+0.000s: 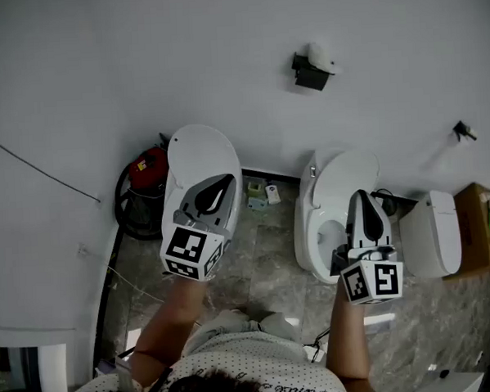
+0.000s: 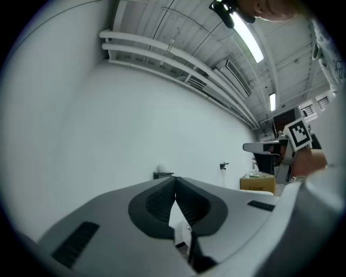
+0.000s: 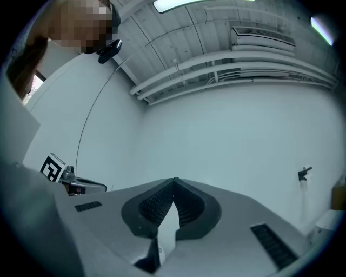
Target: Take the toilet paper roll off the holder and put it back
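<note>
The white toilet paper roll sits on its black holder high on the white wall, far from both grippers. In the left gripper view the roll shows small, straight beyond the jaws. My left gripper is shut and holds nothing; it hovers over the left toilet. My right gripper is shut too, with nothing between its pads, over the middle toilet and below the holder. Both sets of jaws meet at the tips in their own views: left gripper, right gripper. The right gripper view shows only bare wall ahead.
Two toilets and a white unit stand along the wall. A red canister is left of them, a cardboard box at far right. A small fitting sticks out of the wall.
</note>
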Action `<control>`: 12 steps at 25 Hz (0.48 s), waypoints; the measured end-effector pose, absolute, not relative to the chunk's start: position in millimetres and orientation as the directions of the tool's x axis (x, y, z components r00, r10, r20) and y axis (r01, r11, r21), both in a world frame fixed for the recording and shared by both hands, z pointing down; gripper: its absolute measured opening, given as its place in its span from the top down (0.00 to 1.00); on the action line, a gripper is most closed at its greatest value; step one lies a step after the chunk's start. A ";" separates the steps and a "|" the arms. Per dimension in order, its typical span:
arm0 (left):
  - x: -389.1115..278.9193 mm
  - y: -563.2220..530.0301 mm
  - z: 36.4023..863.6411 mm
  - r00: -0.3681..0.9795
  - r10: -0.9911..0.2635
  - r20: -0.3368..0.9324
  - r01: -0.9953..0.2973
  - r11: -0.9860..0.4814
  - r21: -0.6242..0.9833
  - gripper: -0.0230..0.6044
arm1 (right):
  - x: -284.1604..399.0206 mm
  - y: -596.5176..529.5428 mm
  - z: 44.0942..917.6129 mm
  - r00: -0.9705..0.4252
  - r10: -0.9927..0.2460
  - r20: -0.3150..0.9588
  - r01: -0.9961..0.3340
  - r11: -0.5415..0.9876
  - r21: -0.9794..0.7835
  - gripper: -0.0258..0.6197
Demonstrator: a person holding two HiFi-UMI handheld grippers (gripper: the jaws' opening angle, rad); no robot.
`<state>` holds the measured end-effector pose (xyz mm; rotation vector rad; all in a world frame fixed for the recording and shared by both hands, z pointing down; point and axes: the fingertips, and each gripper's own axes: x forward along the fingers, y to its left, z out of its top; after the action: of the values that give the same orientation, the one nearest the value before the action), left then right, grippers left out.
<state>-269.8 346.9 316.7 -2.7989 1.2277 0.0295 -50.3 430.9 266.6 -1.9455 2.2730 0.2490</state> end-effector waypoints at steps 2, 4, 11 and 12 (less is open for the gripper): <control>-269.4 347.9 316.5 0.679 -0.732 -0.053 -0.734 -0.675 -0.072 0.96 | -51.9 430.9 267.2 -0.151 -0.966 -0.209 -0.988 0.143 0.052 0.94; -268.9 348.1 316.3 0.681 -0.730 -0.055 -0.732 -0.677 -0.073 0.96 | -53.2 430.1 268.2 -0.149 -0.967 -0.206 -0.988 0.138 0.064 0.94; -263.6 347.6 312.6 0.693 -0.719 -0.052 -0.721 -0.690 -0.066 0.96 | -50.1 428.9 269.2 -0.119 -0.972 -0.202 -0.993 0.112 0.043 0.94; -263.8 348.2 311.8 0.690 -0.722 -0.054 -0.724 -0.687 -0.062 0.95 | -49.2 429.9 269.3 -0.115 -0.972 -0.205 -0.993 0.111 0.029 0.94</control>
<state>-263.8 348.2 311.8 -2.8154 1.2061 0.0388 -49.2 429.9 269.3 -1.9954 2.2373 0.2399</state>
